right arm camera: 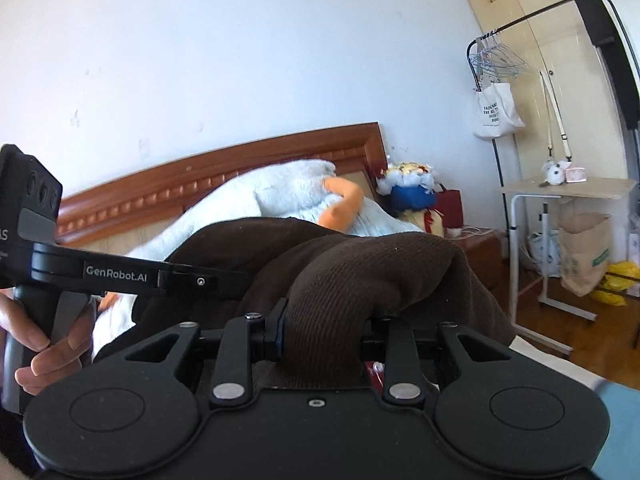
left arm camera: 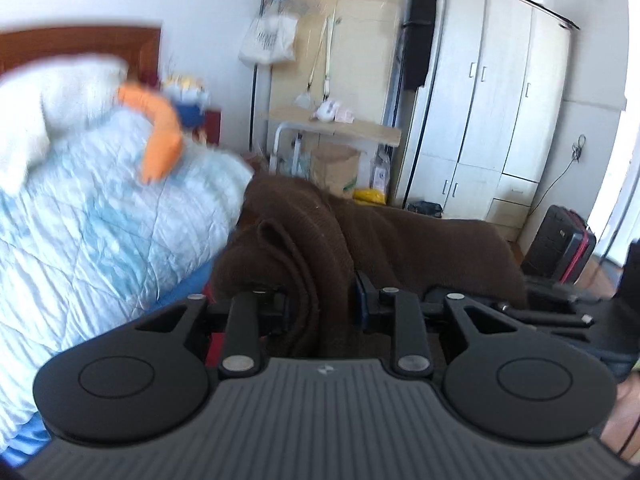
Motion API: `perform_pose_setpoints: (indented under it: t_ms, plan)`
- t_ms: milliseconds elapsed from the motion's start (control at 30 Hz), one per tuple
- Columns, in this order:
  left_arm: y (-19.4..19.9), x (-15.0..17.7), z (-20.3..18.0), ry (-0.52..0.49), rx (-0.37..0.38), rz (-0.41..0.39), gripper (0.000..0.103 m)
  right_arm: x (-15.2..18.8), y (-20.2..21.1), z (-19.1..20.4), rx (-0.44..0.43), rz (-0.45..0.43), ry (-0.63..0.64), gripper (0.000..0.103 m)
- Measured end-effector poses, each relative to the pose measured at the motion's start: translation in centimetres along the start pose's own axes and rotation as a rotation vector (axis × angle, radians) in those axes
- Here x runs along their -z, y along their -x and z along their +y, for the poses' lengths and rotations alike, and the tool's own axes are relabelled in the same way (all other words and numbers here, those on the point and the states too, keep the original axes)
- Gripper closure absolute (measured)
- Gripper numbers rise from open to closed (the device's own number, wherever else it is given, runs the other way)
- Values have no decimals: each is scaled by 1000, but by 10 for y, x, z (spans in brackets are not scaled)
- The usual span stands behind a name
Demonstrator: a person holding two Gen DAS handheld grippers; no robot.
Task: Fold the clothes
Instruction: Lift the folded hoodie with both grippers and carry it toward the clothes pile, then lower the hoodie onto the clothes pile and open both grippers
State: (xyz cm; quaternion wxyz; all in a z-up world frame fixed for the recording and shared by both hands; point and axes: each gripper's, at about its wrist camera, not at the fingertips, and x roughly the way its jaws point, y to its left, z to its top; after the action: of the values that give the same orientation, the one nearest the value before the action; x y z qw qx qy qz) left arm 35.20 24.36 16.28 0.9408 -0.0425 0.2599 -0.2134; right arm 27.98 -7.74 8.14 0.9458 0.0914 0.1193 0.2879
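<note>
Both my left gripper (left arm camera: 320, 312) and right gripper (right arm camera: 322, 332) pinch bunched folds of the brown knit garment (left arm camera: 400, 236), lifted in front of the bed (left arm camera: 100, 208) — still rumpled, no tidy fold showing.

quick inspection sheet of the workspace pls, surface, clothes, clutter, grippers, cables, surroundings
surface: bed with a light blue quilt and wooden headboard.
job's things: one brown knit garment, bunched and lifted.
clutter: orange and white plush on the bed.
grippers: left gripper and right gripper both clamp folds of the garment; a hand holds the left one.
cables: one cord on the wall beside the wardrobe.
surroundings: white wardrobe, clothes rack with tote bag, side table, suitcase.
</note>
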Motion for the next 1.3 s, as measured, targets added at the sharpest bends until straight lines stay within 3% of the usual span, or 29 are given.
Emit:
perform_pose_setpoints:
  t_ms: [67, 133, 167, 233, 267, 333, 400, 467, 533, 633, 767, 900, 967, 1033, 1067, 1100, 1200, 1300]
  plan:
    - [-12, 17, 12, 22, -58, -10, 74, 4, -41, -4, -17, 28, -72, 68]
    - [-24, 34, 24, 44, -115, -19, 68, 29, -85, -20, -41, 53, -219, 58]
    - [-30, 42, 30, 55, -144, -24, 68, 48, -103, -31, -53, 91, -307, 44]
    - [-42, 59, 42, 77, -201, -34, 64, 96, -135, -54, -31, 237, -506, 44]
    - [-48, 68, 47, 88, -230, -39, 64, 115, -136, -60, -40, 255, -562, 44]
    - [-59, 85, 59, 110, -288, -49, 62, 146, -119, -67, -108, 187, -611, 45]
    - [-71, 101, 71, 131, -345, -58, 61, 165, -101, -68, -169, 171, -624, 42]
    - [-82, 118, 83, 157, -400, -71, 52, 182, -84, -63, -192, 154, -609, 40]
    - [-66, 135, 84, 268, -389, -135, 41, 191, -75, -53, -182, 153, -560, 40]
    - [-47, 158, 89, 406, -364, -153, 40, 191, -67, -43, -163, 134, -478, 39]
    - [-44, 174, 102, 453, -319, -129, 40, 155, -69, -37, -118, 68, -380, 39]
    - [-51, 180, 108, 463, -330, -123, 34, 133, -80, -26, -90, 69, -312, 38]
    - [-51, 179, 104, 447, -342, -121, 35, 132, -93, -21, 29, 91, -303, 36]
    - [-48, 173, 94, 379, -375, -122, 35, 136, -111, -22, 79, 129, -323, 35]
    - [-46, 171, 89, 344, -391, -122, 35, 138, -114, -23, 71, 114, -336, 50]
    - [-45, 167, 85, 304, -409, -123, 35, 140, -117, -24, 60, 96, -348, 80]
    - [-29, 156, 72, 244, -411, -147, 38, 132, -90, -6, 44, -39, -327, 83]
    - [-13, 152, 66, 246, -367, -204, 36, 133, -80, 5, -43, -25, -390, 84]
